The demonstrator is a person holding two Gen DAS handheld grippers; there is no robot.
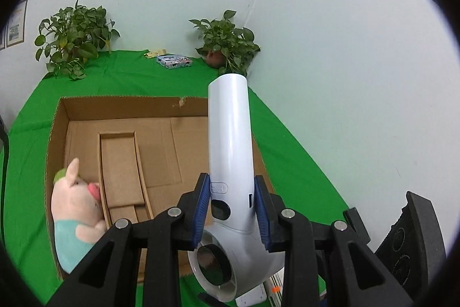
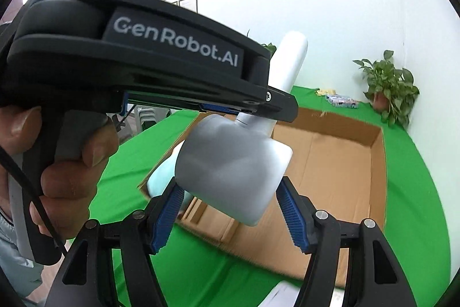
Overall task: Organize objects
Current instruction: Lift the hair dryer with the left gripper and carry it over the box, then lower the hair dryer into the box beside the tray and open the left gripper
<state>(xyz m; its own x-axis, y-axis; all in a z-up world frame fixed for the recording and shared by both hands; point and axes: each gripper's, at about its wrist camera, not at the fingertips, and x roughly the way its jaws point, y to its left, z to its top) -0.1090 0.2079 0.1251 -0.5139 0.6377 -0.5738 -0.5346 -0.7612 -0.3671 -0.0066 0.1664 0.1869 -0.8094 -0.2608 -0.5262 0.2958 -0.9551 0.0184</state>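
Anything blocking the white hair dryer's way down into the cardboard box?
Nothing visible. The white hair dryer, clamped in the left gripper, hangs above bare floor of the brown cardboard box; the pink plush pig sits at the far side.

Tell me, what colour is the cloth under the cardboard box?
Bright green cloth, seen best in the left wrist view, around the cardboard box.

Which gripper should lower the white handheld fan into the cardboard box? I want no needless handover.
Left, probably. The left gripper already clamps the white fan by its handle above the cardboard box. The right gripper is open, merely flanking the fan's head.
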